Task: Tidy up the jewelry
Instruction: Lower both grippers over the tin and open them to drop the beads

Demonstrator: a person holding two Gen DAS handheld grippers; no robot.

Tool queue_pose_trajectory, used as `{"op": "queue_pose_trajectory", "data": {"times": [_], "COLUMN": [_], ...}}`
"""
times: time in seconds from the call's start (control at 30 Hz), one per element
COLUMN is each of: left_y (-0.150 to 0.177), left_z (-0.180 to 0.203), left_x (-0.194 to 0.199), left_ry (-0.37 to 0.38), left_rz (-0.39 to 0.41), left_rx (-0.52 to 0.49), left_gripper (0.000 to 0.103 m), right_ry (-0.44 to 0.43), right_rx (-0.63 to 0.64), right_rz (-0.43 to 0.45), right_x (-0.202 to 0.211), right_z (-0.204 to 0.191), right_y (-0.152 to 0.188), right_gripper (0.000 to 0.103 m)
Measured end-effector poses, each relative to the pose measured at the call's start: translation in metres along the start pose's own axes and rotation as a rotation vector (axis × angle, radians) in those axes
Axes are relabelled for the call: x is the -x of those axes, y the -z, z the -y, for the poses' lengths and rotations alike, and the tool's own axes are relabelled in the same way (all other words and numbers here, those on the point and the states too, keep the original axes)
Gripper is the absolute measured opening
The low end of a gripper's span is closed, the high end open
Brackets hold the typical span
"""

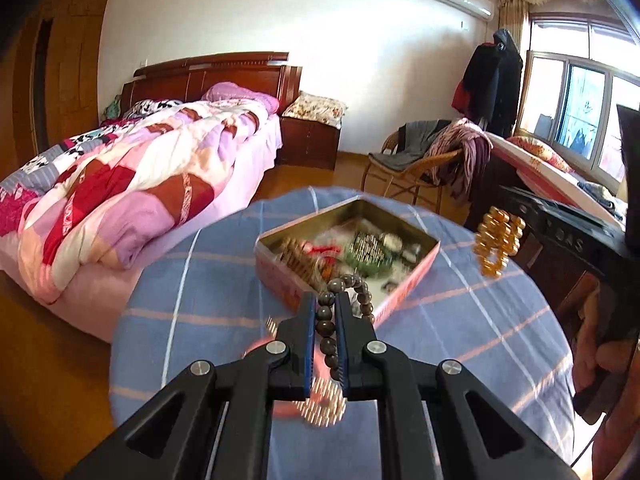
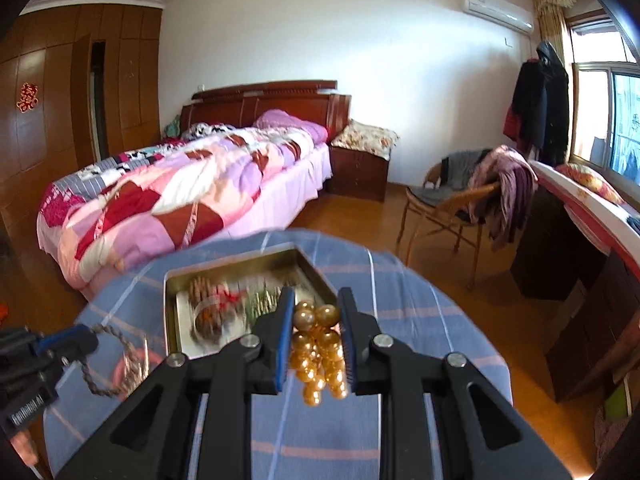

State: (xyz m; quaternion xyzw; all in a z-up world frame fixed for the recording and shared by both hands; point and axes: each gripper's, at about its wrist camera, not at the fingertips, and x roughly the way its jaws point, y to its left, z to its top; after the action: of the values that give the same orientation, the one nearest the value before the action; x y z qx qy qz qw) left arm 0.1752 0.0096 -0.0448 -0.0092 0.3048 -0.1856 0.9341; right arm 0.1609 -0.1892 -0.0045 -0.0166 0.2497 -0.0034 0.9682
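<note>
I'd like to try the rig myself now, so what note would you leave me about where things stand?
Left tool: shut on the brown beads, held near the tin's front corner.
Right tool: shut on the amber beads, above the tin's edge.
Tin: open on the blue cloth, several pieces already inside.
Left: drop both strings in the tin. A blurred gold piece on the cloth, under the left tool, also needs stowing.
</note>
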Motion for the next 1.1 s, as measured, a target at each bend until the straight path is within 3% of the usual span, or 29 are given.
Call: {"op": "queue_pose_trajectory", "data": {"times": [0.13,0.37,0.63,0.67,0.8,0.9,1.0,1.03,1.07,1.1], "left_y": [-0.015,-0.030,-0.034,-0.034,-0.030,-0.028,-0.026,-0.025,-0.025,-0.025], "left_z": [0.007,0.009,0.007,0.008,0.006,0.004,0.001,0.000,0.001,0.001], "left_x": [-0.023,-0.060,-0.107,-0.110,-0.125,-0.134,-0.143,-0.144,-0.144,-0.145], "left_ry": [0.018,-0.001,-0.046,-0.058,-0.103,-0.138,-0.187,-0.207,-0.220,-0.227], "left_rz": [0.000,-0.017,-0.067,-0.071,-0.099,-0.114,-0.137,-0.136,-0.133,-0.139], "left_rx": [-0.002,-0.044,-0.059,-0.064,-0.083,-0.080,-0.076,-0.076,-0.082,-0.083], "left_gripper": [0.008,0.008,0.008,0.008,0.008,0.008,0.009,0.009,0.011,0.022], "right_ry": [-0.033,-0.010,-0.010,-0.009,-0.028,-0.039,-0.029,-0.029,-0.025,-0.021], "right_rx": [-0.008,0.064,0.105,0.118,0.120,0.081,0.026,0.007,-0.019,-0.036], "right_rz": [0.004,-0.010,-0.100,-0.122,-0.196,-0.215,-0.194,-0.183,-0.166,-0.153], "right_x": [-0.026,-0.072,-0.136,-0.144,-0.162,-0.162,-0.152,-0.149,-0.141,-0.136], "right_z": [-0.003,-0.016,-0.025,-0.027,-0.022,-0.015,-0.005,-0.002,0.003,0.004], "right_y": [-0.020,-0.026,-0.019,-0.015,-0.003,0.002,0.003,0.002,0.003,0.002], "right_gripper": [0.025,0.025,0.024,0.001,0.002,0.009,0.032,0.045,0.055,0.059]}}
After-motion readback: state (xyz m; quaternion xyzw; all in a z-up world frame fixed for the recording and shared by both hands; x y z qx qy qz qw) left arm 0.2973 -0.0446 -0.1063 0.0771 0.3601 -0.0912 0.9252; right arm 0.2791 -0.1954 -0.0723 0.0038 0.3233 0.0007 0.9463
